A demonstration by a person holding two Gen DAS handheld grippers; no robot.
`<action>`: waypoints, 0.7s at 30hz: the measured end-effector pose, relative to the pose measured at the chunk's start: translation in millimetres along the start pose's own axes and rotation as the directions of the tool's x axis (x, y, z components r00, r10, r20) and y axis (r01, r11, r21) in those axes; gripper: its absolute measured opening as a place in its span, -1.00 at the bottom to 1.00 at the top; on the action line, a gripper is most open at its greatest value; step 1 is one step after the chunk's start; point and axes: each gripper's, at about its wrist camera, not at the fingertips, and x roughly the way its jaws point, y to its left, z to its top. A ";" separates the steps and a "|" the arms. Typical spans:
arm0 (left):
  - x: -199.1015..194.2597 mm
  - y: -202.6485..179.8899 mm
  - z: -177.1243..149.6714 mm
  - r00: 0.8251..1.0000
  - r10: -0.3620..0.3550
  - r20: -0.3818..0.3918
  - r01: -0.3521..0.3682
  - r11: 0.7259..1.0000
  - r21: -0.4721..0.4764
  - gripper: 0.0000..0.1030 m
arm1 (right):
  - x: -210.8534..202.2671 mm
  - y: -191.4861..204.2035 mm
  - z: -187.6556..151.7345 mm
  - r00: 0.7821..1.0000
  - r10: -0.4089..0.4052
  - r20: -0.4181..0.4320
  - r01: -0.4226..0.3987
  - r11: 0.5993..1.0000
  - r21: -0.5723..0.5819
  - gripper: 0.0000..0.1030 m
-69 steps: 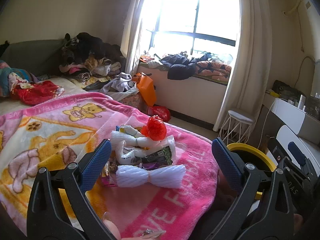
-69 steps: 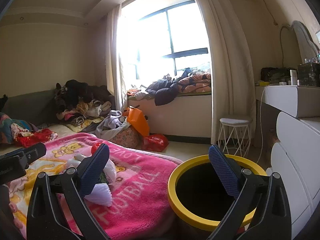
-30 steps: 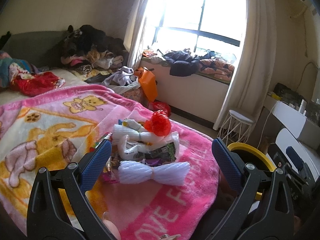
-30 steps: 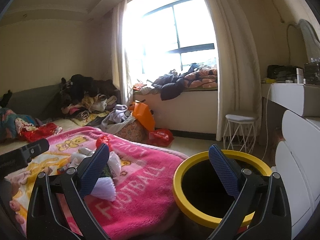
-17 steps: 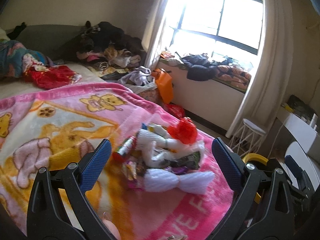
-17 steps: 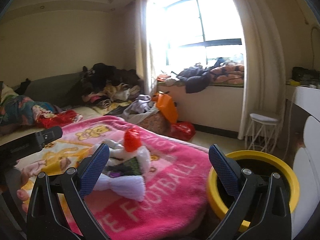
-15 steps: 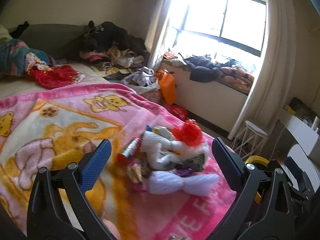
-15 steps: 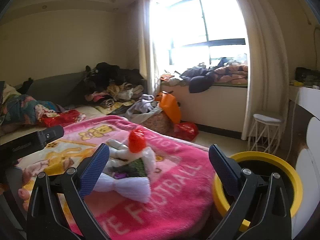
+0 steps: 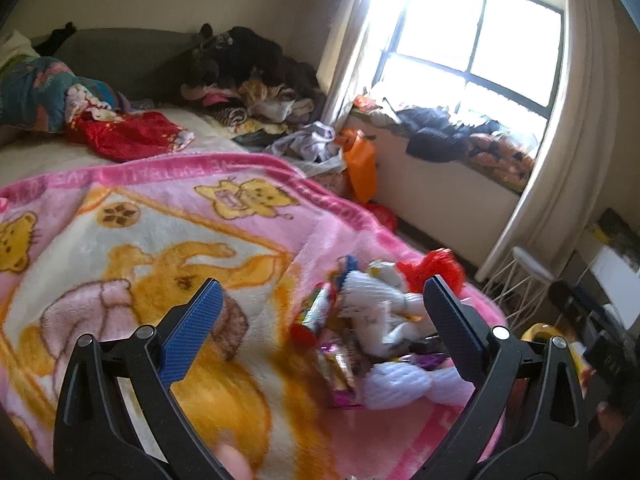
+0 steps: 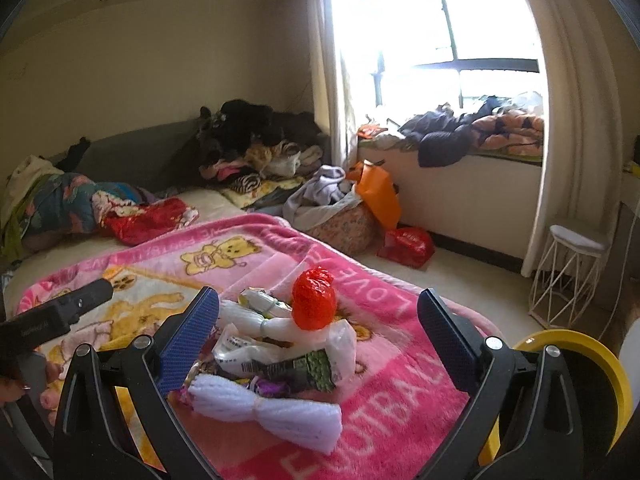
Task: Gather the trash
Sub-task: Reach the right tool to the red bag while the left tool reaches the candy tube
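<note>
Both our tongs have swung left from the yellow bin (image 10: 576,364) toward the trash pile (image 10: 280,352) on the pink blanket (image 10: 400,392), left tongs (image 9: 320,332) and right tongs (image 10: 318,338) wide open, holding nothing.

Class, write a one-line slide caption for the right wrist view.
Open right gripper faces a trash pile on a pink blanket, yellow-rimmed bin alongside.
</note>
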 end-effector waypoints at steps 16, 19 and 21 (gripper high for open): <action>95.3 -1.7 -11.8 0.967 -0.020 -0.252 0.024 1.000 0.012 0.67 | 94.6 -12.1 10.8 0.980 0.029 -0.196 -0.025 0.999 0.028 0.87; 108.4 0.9 -13.4 0.960 -0.023 -0.280 0.025 1.000 0.004 0.58 | 114.9 -8.1 8.7 0.972 0.027 -0.231 -0.026 1.000 0.007 0.72; 117.0 4.5 -15.3 0.952 -0.024 -0.305 0.024 1.000 -0.004 0.50 | 129.5 -6.0 6.8 0.966 0.031 -0.258 -0.031 1.000 0.003 0.67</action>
